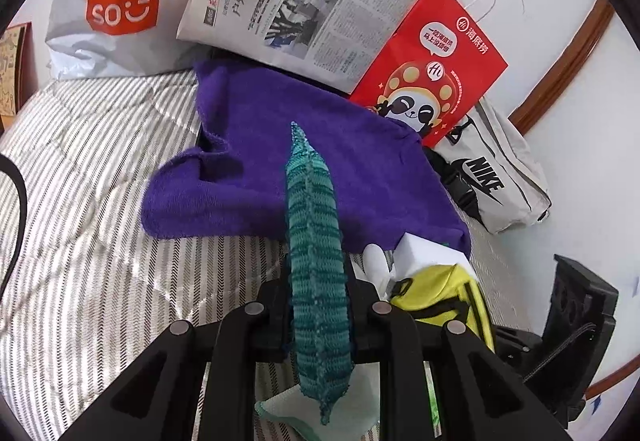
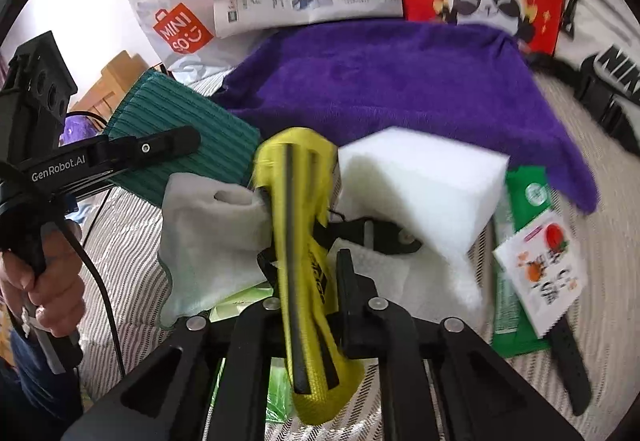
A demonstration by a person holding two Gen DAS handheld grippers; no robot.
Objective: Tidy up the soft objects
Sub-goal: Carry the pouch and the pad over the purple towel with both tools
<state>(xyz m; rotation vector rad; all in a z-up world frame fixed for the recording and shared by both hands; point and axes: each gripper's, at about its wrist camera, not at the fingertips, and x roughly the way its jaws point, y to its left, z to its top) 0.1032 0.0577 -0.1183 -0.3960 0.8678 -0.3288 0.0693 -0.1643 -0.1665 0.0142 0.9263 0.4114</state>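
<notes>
My left gripper (image 1: 318, 305) is shut on a teal knitted cloth (image 1: 316, 261), held edge-on above the striped bed; in the right wrist view the same cloth (image 2: 180, 145) shows flat in that gripper (image 2: 176, 145). My right gripper (image 2: 308, 273) is shut on a yellow pouch with black straps (image 2: 304, 261), which also shows in the left wrist view (image 1: 444, 301). A purple towel (image 1: 312, 161) (image 2: 400, 89) lies spread ahead. A white sponge block (image 2: 420, 189) and a white cloth (image 2: 208, 241) lie beside the pouch.
At the back stand a MINISO bag (image 1: 116, 1), a newspaper (image 1: 296, 9) and a red panda bag (image 1: 432, 65). A Nike pouch (image 1: 492, 177) lies at the right. Green packets (image 2: 524, 261) and a black strap (image 2: 568, 361) lie on the striped quilt (image 1: 88, 201).
</notes>
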